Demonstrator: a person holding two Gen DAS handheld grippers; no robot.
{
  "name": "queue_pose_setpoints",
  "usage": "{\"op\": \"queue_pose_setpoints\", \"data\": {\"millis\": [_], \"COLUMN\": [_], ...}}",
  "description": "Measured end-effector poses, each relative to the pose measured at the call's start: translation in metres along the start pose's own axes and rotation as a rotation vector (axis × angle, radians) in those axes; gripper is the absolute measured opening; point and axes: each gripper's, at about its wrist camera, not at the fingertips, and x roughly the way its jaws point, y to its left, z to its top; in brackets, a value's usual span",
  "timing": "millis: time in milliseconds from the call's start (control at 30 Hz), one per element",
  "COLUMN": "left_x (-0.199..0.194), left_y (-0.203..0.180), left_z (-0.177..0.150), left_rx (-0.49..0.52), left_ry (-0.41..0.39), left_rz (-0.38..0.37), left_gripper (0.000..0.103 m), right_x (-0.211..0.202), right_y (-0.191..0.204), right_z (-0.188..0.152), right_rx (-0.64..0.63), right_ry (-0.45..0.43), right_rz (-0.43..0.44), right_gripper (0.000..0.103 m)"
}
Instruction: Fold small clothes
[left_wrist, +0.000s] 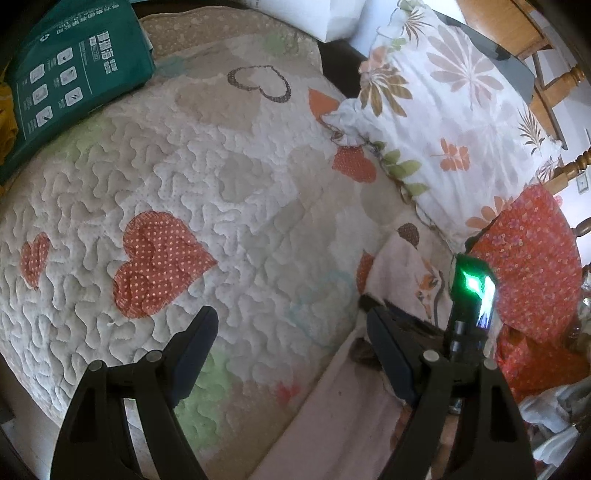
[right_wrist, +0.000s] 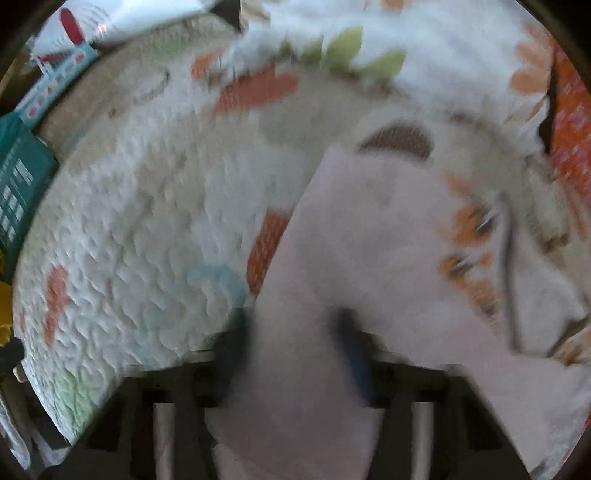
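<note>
Our right tool (right_wrist: 291, 354) has its two dark fingers partly closed around a fold of the pale pink small garment with an orange-and-black cartoon print (right_wrist: 369, 240); the picture is smeared, so we judge the pads are pressing the cloth rather than merely straddling it, and we say so with some reserve. Our left tool (left_wrist: 291, 354) stands wide open with nothing between its fingers, hovering above the bed with only quilt below the gap, while a strip of the same pink garment (left_wrist: 332, 413) runs just beside its right finger. The garment lies spread near the front edge of the bed, on the white quilted bedspread with red polka-dot hearts (left_wrist: 166, 184). Further out sit a white pillow printed with orange and tan flowers (left_wrist: 443, 110), a red flowered cloth (left_wrist: 535, 258) beside it, and a dark green printed package (left_wrist: 74, 74) at the far corner. We take it the fold is just beginning: one edge is pinched on the right. The next move calls for the left tool to come down on the neighbouring edge and close there, so that both can carry the cloth over evenly.
</note>
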Motion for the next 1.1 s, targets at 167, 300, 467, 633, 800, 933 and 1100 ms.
{"op": "queue_pose_setpoints", "data": {"millis": [167, 300, 467, 633, 800, 933, 1100], "left_x": [-0.005, -0.007, -0.013, -0.018, -0.022, -0.016, 0.001], "left_y": [0.003, 0.005, 0.005, 0.005, 0.006, -0.007, -0.033], "left_z": [0.004, 0.004, 0.005, 0.004, 0.000, -0.007, -0.021], "left_rx": [0.000, 0.001, 0.004, 0.027, 0.020, 0.034, 0.104], "left_ry": [-0.020, -0.027, -0.073, -0.086, -0.084, -0.075, -0.052], "left_rz": [0.003, 0.013, 0.036, 0.045, 0.025, 0.025, 0.057], "left_gripper": [0.082, 0.082, 0.084, 0.085, 0.085, 0.085, 0.085], "right_x": [-0.016, 0.001, 0.002, -0.058, -0.126, -0.150, -0.139], "right_y": [0.023, 0.052, 0.085, 0.015, -0.130, -0.230, -0.283], "right_z": [0.014, 0.023, 0.020, -0.006, -0.072, -0.154, -0.220], "right_rx": [-0.030, -0.048, -0.087, 0.029, 0.232, 0.382, 0.496], "right_ry": [-0.064, -0.048, -0.055, -0.129, -0.196, -0.150, -0.125], "right_rz": [-0.013, 0.047, 0.161, 0.196, 0.030, -0.166, -0.151], "right_gripper": [0.007, 0.001, 0.001, 0.017, 0.039, 0.053, 0.053]}}
